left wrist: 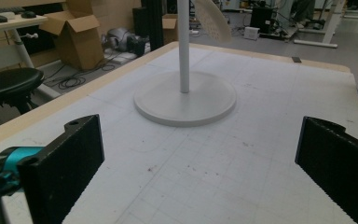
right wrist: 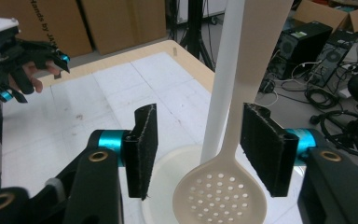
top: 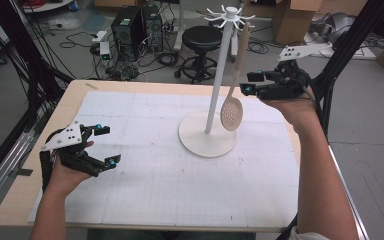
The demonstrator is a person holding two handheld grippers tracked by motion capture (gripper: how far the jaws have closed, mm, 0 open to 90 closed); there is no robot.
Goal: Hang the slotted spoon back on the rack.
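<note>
High view: above near table point(top: 145, 200) edge, looking forward, down. Left tool view: low over table, facing white stand point(left wrist: 184, 95) from mid-distance. Right tool view: close on stand's pole, hanging skimmer point(right wrist: 221, 196). All share stand.

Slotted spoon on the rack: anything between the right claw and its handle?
Nothing visible. The beige perforated plastic spoon hangs between the right claw's open jaws, untouched; the white rack pole stands just behind the handle.

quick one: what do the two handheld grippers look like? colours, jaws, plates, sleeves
Both the left gripper and right gripper are black with cyan accents by the jaws. Each carries a grey three-cornered plate with small holes on top. Jaw pads are black, flat, rectangular and textured. Forearms are bare, no sleeves.
</note>
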